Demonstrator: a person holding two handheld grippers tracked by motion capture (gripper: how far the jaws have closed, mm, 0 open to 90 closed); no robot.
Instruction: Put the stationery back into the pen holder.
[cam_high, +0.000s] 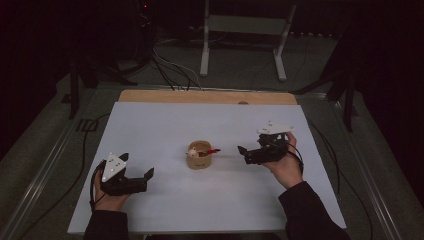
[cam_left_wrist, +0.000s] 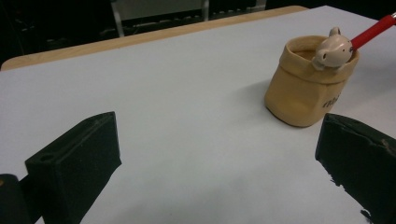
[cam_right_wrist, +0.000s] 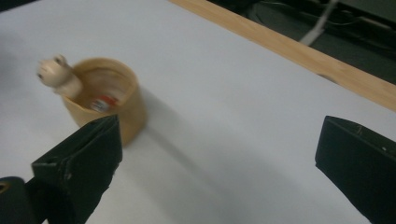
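A tan cup (cam_high: 199, 157) stands in the middle of the white tabletop (cam_high: 165, 125), with a small bear figure (cam_left_wrist: 332, 49) at its rim and a red pen (cam_left_wrist: 373, 30) leaning out to the right. My left gripper (cam_high: 136, 166) rests near the front left, open and empty, with its jaws pointing toward the cup (cam_left_wrist: 303, 93); in its own view the left gripper (cam_left_wrist: 219, 140) frames bare table. My right gripper (cam_high: 245, 154) hovers just right of the cup, open, with nothing between its jaws. In the right gripper view the cup (cam_right_wrist: 109, 100) sits behind the left jaw of the right gripper (cam_right_wrist: 219, 135), which has nothing between its jaws.
A wooden strip (cam_high: 205, 96) borders the table's far edge. Beyond it stand a metal frame's legs (cam_high: 240, 45) and cables (cam_high: 172, 70) on the floor. Dark stands flank the table on both sides.
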